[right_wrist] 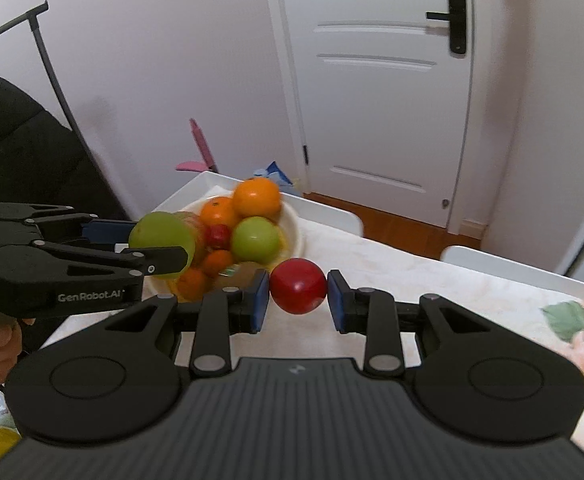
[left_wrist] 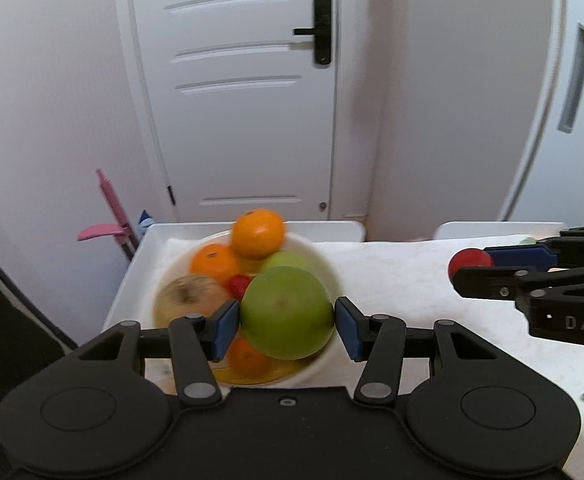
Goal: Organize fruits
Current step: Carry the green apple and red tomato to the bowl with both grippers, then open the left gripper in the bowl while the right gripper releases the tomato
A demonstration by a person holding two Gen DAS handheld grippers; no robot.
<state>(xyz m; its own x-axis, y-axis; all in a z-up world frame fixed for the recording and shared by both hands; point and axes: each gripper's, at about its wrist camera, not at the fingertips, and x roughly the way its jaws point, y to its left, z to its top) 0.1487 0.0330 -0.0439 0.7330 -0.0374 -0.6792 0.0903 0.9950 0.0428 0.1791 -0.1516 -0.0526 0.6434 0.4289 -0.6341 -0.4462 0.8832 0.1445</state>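
A green apple [left_wrist: 287, 313] sits pinched between the blue pads [left_wrist: 225, 326] of the left gripper [left_wrist: 288, 322], held up over the near rim of a white bowl [left_wrist: 324, 264] that is already heaped with fruit. The apple is round, smooth and waxy, with no long axis to speak of, so the grip looks much the same from any side; the pads bear on its widest part, left and right. Directly below and beyond it lie the bowl's contents: two oranges [left_wrist: 258, 233] with dimpled skin, a second green apple [left_wrist: 288, 260], a brownish, russet fruit [left_wrist: 190, 290] and a small red one [left_wrist: 238, 285].

Off to the right, well apart from the bowl, the right gripper [right_wrist: 298, 292] is clamped on a glossy red apple [right_wrist: 298, 286], hanging above the pale floral tablecloth [right_wrist: 472, 300].

The left gripper is plainly the nearer to the bowl. Whichever way the fruit is meant to travel, the heap is crowded and rounded, so anything set on top could roll.

Behind stands a white panelled door [left_wrist: 248, 92].
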